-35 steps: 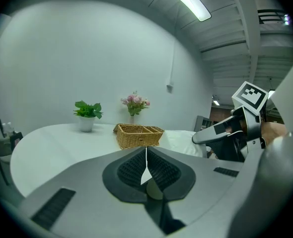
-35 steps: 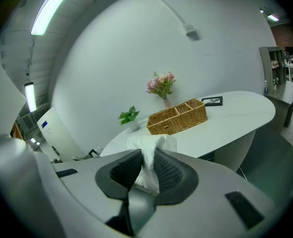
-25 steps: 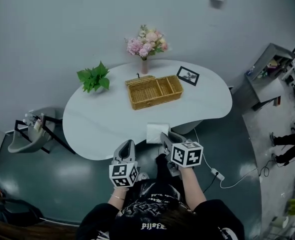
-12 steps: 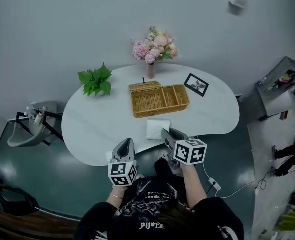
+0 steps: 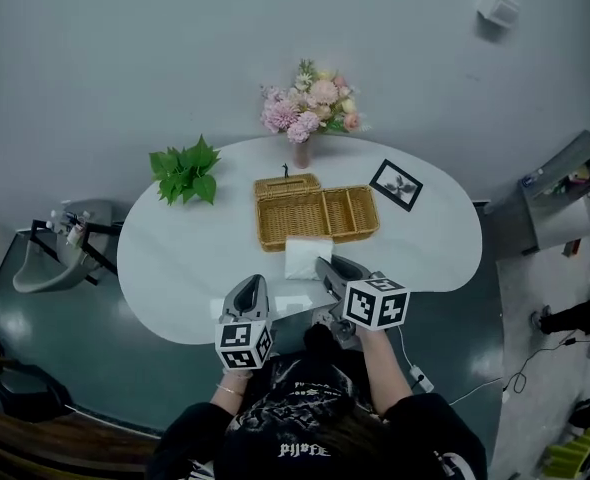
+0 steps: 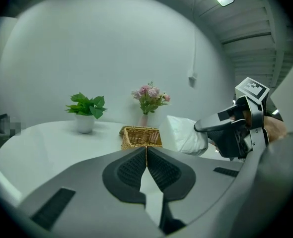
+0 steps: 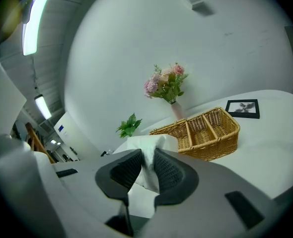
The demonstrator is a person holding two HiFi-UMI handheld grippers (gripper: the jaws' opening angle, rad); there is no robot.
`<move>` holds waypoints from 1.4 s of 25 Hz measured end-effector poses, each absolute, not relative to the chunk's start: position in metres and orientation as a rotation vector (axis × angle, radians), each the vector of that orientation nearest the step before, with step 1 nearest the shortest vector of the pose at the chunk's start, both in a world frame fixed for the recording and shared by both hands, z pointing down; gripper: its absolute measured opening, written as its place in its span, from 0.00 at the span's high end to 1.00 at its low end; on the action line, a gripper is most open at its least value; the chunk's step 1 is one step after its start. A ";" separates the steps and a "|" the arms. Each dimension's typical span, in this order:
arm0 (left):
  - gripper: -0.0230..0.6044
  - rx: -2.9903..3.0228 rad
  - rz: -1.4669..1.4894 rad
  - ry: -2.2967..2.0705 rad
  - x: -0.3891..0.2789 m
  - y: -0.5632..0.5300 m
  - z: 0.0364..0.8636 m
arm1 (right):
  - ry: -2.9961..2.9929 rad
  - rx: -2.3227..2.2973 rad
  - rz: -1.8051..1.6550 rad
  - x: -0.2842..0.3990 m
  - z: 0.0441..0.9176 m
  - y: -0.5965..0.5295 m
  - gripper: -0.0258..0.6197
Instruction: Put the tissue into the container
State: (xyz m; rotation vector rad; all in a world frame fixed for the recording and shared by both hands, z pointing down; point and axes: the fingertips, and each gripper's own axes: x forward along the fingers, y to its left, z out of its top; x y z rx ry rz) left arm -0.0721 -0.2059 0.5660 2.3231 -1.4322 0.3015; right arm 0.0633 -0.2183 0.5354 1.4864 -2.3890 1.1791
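Observation:
A white tissue pack (image 5: 308, 257) hangs above the near part of the white table (image 5: 175, 268), just in front of the woven basket (image 5: 315, 212). My right gripper (image 5: 327, 273) is shut on the tissue pack (image 7: 145, 158), whose white wrap bulges out between the pads. The basket (image 7: 201, 133) shows ahead and to the right in the right gripper view, with several open compartments. My left gripper (image 5: 247, 298) is shut with nothing in it and hovers at the table's near edge, left of the right one. In the left gripper view the tissue pack (image 6: 183, 134) and basket (image 6: 140, 137) lie ahead.
A potted green plant (image 5: 186, 170) stands at the table's left back. A vase of pink flowers (image 5: 311, 113) stands behind the basket. A small framed picture (image 5: 396, 184) lies to the basket's right. A chair (image 5: 50, 253) is beside the table on the left.
The right gripper has carried the tissue pack forward, from the table's near edge to just in front of the basket. The left gripper has kept its place.

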 end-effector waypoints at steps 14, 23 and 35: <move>0.92 2.241 0.301 -1.570 -0.029 -0.257 0.561 | -2.480 1.273 1.240 0.096 0.527 -0.278 0.80; 0.92 2.149 0.264 -1.655 -0.014 -0.285 0.563 | -2.522 1.165 1.303 0.107 0.524 -0.314 0.80; 0.92 2.115 0.303 -1.686 -0.038 -0.311 0.558 | -2.472 1.155 1.405 0.098 0.531 -0.345 0.80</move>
